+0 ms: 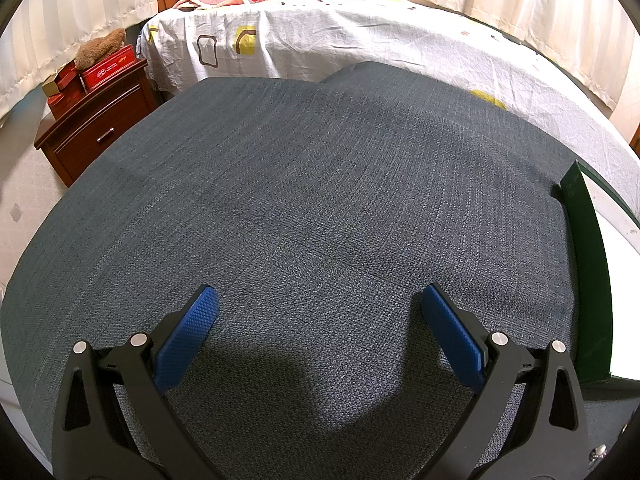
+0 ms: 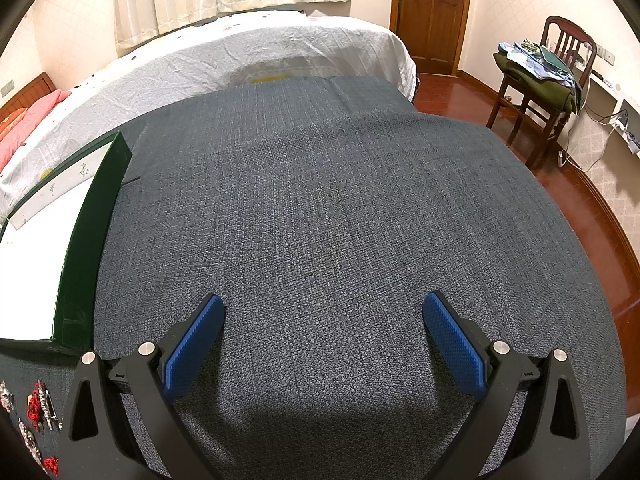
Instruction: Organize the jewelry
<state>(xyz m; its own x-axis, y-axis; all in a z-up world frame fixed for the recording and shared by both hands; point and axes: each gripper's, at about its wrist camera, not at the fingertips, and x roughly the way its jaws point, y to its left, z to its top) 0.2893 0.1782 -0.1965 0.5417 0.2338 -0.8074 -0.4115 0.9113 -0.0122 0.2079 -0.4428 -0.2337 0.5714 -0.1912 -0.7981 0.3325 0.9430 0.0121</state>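
Note:
Several jewelry pieces, red and silver hair clips or brooches, lie on the grey-blue cloth at the lower left of the right wrist view. A dark green box with a white inside stands just beyond them. The same box shows at the right edge of the left wrist view. My right gripper hangs open over bare cloth, to the right of the box and the jewelry. My left gripper is open too, over bare cloth left of the box. No jewelry shows in the left wrist view.
The grey-blue cloth covers a table beside a bed with a white patterned sheet. A wooden nightstand with red tins stands at the left. A chair piled with clothes and a wooden door are at the right.

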